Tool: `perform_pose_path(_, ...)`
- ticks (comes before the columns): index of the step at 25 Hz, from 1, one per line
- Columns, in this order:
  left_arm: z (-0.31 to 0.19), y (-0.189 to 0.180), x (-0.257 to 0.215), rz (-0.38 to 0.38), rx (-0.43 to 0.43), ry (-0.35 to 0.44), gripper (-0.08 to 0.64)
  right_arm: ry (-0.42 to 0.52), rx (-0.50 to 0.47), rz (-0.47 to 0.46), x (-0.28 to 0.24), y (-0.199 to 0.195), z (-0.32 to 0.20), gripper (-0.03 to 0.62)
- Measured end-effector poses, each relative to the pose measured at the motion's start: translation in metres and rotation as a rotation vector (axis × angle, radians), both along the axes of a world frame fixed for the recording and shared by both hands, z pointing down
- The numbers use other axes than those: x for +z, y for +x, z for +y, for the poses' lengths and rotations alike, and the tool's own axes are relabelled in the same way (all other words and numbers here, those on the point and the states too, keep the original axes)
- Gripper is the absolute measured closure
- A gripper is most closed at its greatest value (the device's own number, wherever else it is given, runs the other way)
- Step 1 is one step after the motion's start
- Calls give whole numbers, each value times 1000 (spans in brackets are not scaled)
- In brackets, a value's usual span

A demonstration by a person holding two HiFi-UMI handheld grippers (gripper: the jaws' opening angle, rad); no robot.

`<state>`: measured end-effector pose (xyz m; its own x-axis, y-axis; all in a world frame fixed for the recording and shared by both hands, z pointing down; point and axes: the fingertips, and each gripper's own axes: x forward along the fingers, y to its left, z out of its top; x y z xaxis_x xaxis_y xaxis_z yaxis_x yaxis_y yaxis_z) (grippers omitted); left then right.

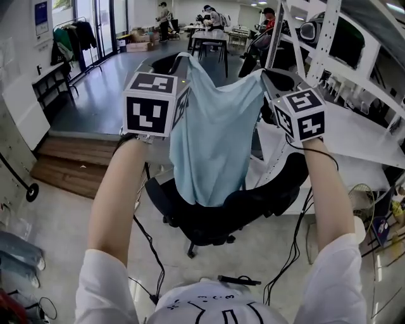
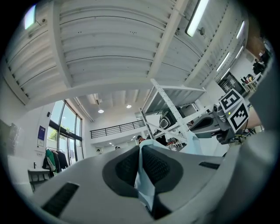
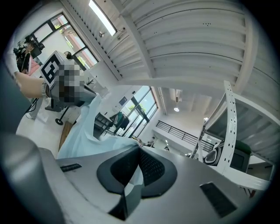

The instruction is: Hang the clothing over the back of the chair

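A light blue shirt (image 1: 215, 133) hangs spread between my two grippers, held up at chest height. My left gripper (image 1: 185, 58) is shut on one top corner, and the cloth (image 2: 143, 179) shows pinched between its black pads. My right gripper (image 1: 264, 73) is shut on the other top corner, with the cloth (image 3: 131, 177) clamped between its pads. Below and behind the shirt stands a black office chair (image 1: 209, 218); the shirt's lower edge hangs in front of its seat and back. From the left gripper view I see the right gripper (image 2: 210, 124) across the shirt.
A white metal frame rack (image 1: 329, 44) stands at the right beside a white table (image 1: 354, 136). Cables (image 1: 149, 253) trail on the floor by the chair's base. A wooden step (image 1: 69, 161) lies at the left. People sit at tables far back (image 1: 209, 19).
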<state>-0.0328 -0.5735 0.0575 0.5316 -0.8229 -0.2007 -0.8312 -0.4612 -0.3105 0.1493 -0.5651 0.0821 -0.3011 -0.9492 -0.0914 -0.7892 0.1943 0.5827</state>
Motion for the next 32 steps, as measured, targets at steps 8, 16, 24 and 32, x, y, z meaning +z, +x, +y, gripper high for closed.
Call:
perform_pose_path(8,0,45,-8,-23,102,-25,534,17,73,-27,-11,24,-11,571)
perform_pose_path(16,3,81,1,-25,160,-29,534,29,133,-39,-1,47,-4,571)
perform_pose_path(24,9,107,-13,18,162,-27,534,66,154,-45,-17,83,8,571)
perform_pose_path(32,21,130,-38,69,77,12,534,89,93,-32,-36,125,18,571)
